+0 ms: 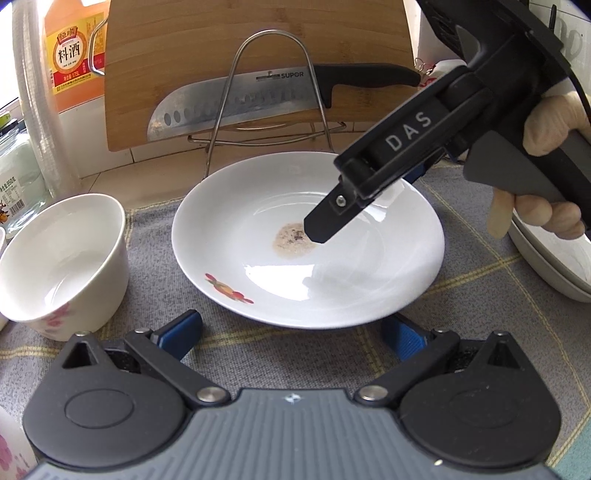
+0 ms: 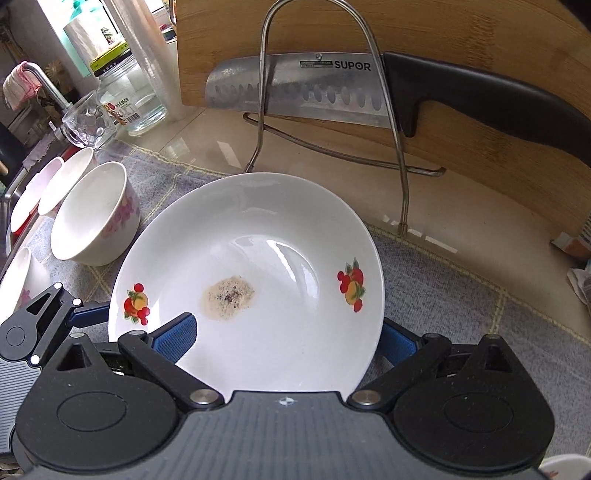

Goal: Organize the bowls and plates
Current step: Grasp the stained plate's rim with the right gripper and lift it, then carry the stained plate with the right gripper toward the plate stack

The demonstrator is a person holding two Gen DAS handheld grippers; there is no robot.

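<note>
Right claw [image 2: 284, 338] straddles the plate's [image 2: 258, 236] near rim, jaws apart — not clamped. Left claw [image 1: 291, 330] open, near it on the desk mat. Bowls [image 2: 90, 214] loose at left — sorting barely begun.

Bright daylight, glare on the white plate [image 2: 258, 240]; sharp centre, fisheye bending at edges

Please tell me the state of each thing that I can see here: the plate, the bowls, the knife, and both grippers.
Plate: tilted, brown stain in middle, rim between right gripper's fingers.
Right gripper: closing state unclear.
Left gripper: open, empty.
Nearest bowl: upright, empty.
Knife: resting in wire rack against cutting board.
</note>
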